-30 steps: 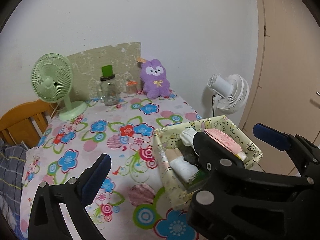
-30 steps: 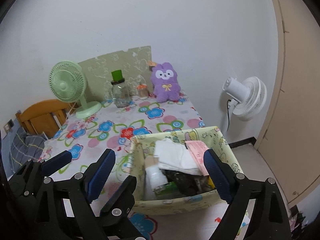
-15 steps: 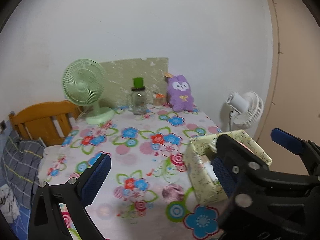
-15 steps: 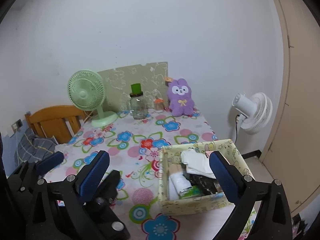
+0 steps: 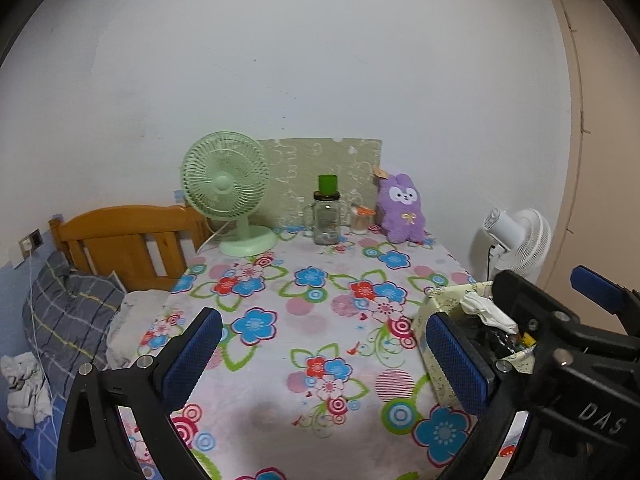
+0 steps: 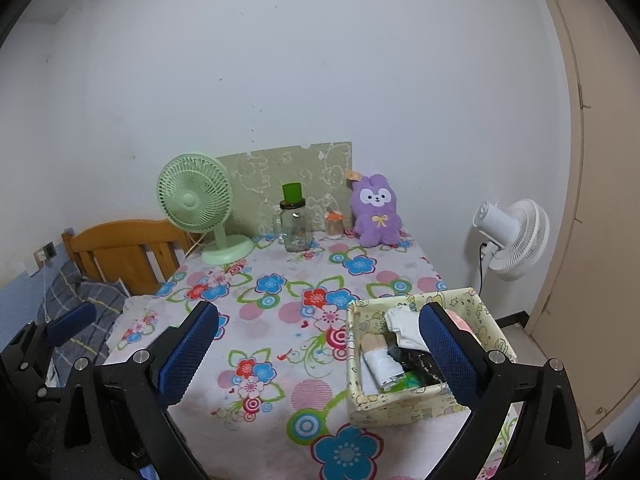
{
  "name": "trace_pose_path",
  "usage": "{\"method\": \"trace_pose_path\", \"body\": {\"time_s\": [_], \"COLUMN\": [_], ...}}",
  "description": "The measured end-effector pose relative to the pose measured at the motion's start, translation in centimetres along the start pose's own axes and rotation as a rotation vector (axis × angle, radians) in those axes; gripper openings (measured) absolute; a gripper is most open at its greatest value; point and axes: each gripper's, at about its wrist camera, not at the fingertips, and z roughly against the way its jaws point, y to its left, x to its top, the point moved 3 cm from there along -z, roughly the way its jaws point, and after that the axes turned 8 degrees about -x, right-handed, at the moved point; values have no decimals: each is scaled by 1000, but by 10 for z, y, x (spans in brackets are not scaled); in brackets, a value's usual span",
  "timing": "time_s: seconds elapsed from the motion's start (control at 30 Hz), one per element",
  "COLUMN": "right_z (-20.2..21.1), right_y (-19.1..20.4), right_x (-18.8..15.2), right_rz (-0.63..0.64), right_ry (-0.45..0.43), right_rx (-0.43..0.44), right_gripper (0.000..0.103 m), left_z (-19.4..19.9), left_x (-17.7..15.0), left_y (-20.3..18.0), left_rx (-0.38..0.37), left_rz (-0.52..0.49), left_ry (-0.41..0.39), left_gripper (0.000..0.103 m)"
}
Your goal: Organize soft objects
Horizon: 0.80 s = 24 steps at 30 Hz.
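A pale yellow fabric box [image 6: 400,404] stands on the floral table at the near right. It holds white cloth [image 6: 402,322], rolled pieces and a dark item. In the left wrist view the box [image 5: 428,320] is partly hidden behind gripper parts. A purple plush bunny [image 6: 376,210] sits upright at the table's far edge against the wall, also seen as the bunny [image 5: 401,208]. My left gripper [image 5: 324,356] hangs open over the tablecloth, nothing in it. My right gripper [image 6: 320,350] is open and holds nothing, its right finger in front of the box.
On the floral table [image 5: 300,320] a green desk fan [image 5: 224,184], a glass jar with a green lid [image 5: 326,216] and a small orange-lidded jar [image 5: 360,220] line the back. A white fan [image 5: 516,240] stands right of the table. A wooden headboard [image 5: 120,240] and plaid pillow [image 5: 68,312] lie left.
Both grippers have drawn back and upward from the box, which now looks smaller. The left view has swung left, showing more of the bed and pushing the box to the right edge.
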Motion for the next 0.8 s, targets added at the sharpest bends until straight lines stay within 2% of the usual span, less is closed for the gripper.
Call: {"method": "trace_pose_path", "body": {"time_s": [0.37,0.8], "right_z": [15,21], "right_y": [3,1], "right_x": [-2,-3], "right_rz": [1,0], "right_ry": [-26,-35], "right_rx": [-12,-17], "right_gripper": [103,103], "left_z": [19,20], "left_x": [-2,-3], "left_y": [12,17], "left_rx": [22,49], "left_rz": [12,27], "left_ry": [-29,-36], "left_gripper": [103,103]}}
